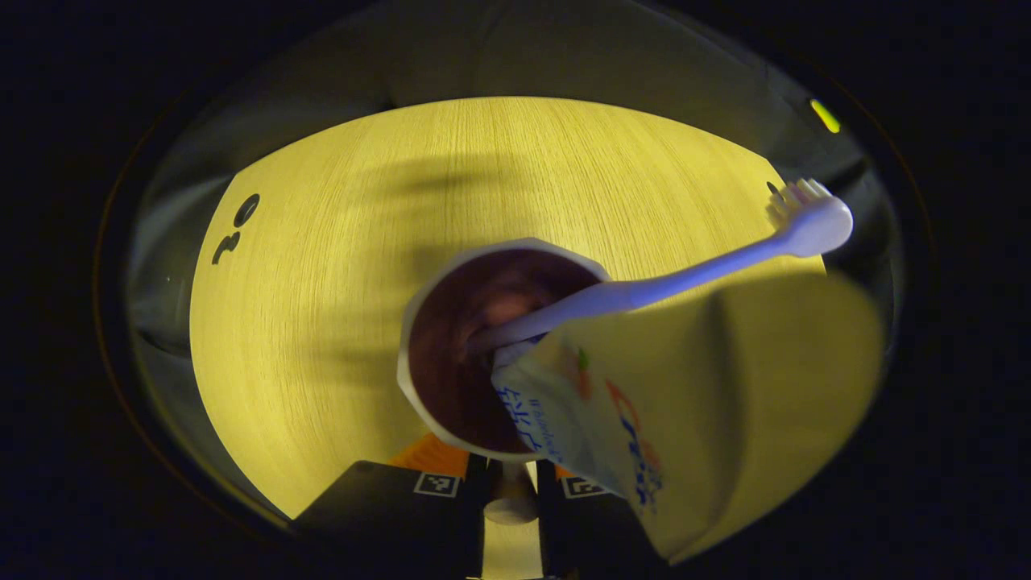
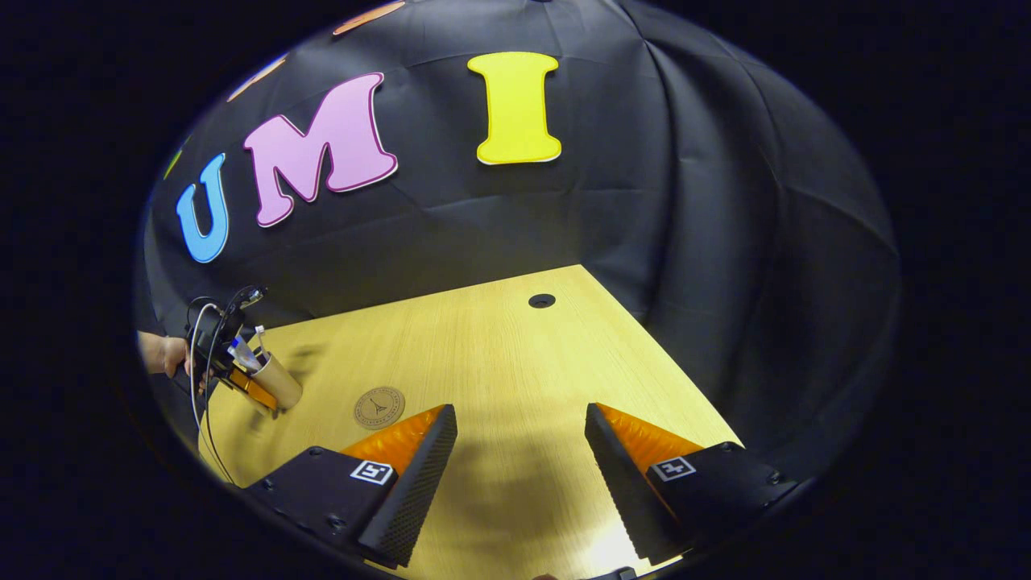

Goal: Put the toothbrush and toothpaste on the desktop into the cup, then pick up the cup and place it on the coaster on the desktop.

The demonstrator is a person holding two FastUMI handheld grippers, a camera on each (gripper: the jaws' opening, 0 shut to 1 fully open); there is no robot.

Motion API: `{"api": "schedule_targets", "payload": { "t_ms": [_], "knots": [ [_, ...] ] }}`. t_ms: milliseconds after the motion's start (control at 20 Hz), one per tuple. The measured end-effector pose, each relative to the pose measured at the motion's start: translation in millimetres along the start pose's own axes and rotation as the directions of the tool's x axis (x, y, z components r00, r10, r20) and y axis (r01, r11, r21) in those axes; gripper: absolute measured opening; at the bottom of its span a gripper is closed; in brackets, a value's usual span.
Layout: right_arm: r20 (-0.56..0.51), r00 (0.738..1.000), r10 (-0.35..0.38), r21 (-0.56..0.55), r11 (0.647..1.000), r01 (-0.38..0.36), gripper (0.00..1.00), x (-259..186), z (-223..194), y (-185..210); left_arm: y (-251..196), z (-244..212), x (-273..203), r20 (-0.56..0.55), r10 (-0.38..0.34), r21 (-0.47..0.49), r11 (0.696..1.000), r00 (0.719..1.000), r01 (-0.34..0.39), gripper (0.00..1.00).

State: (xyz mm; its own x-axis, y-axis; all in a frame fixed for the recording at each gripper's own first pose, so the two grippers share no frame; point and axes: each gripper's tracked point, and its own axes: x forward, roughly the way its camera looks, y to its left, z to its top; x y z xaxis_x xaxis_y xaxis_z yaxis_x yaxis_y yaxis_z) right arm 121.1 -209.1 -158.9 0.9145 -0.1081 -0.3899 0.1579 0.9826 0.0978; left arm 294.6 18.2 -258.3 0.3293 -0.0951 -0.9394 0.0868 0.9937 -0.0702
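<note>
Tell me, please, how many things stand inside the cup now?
2. The toothbrush leans out over the cup rim, head up and away; the toothpaste tube stands beside it, nearer the left gripper. Anything smaller underneath could be hidden.

The pale wooden desktop shows fine straight grain under a smooth, matt finish. The white plastic toothbrush looks glossy, and the soft white toothpaste tube has a smooth, faintly shiny skin. The round brown coaster looks matt like cork, and the black right gripper fingers carry rough ribbed pads.
</note>
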Motion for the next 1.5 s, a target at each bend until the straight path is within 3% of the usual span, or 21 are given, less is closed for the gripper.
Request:
{"api": "schedule_targets", "payload": {
  "t_ms": [350, 750, 1000, 1500],
  "knots": [
    [0.007, 1.000, -0.007, 0.003, 1.000, 0.007, 0.99, -1.6, 4.2, -6.1, -3.1, 1.5, -6.9, 0.051, -0.021, -0.032, 0.999, 0.998, 0.023, 0.32],
    [0.026, 1.000, -0.013, 0.001, 1.000, 0.013, 0.99, -10.7, 10.6, -14.7, -49.7, 7.0, -30.1, 0.074, -0.053, 0.110, 0.993, 0.996, 0.044, 0.32],
    [0.044, 0.998, -0.038, 0.013, 0.999, 0.037, 0.99, -25.1, 12.6, -32.9, -105.6, 9.4, -36.3, 0.060, -0.103, 0.201, 0.976, 0.993, 0.089, 0.32],
    [0.059, 0.989, -0.138, 0.065, 0.989, 0.134, 0.99, -52.4, 5.0, -89.7, -192.6, 11.5, -18.2, 0.013, -0.124, 0.328, 0.938, 0.992, 0.113, 0.32]
  ]
}}
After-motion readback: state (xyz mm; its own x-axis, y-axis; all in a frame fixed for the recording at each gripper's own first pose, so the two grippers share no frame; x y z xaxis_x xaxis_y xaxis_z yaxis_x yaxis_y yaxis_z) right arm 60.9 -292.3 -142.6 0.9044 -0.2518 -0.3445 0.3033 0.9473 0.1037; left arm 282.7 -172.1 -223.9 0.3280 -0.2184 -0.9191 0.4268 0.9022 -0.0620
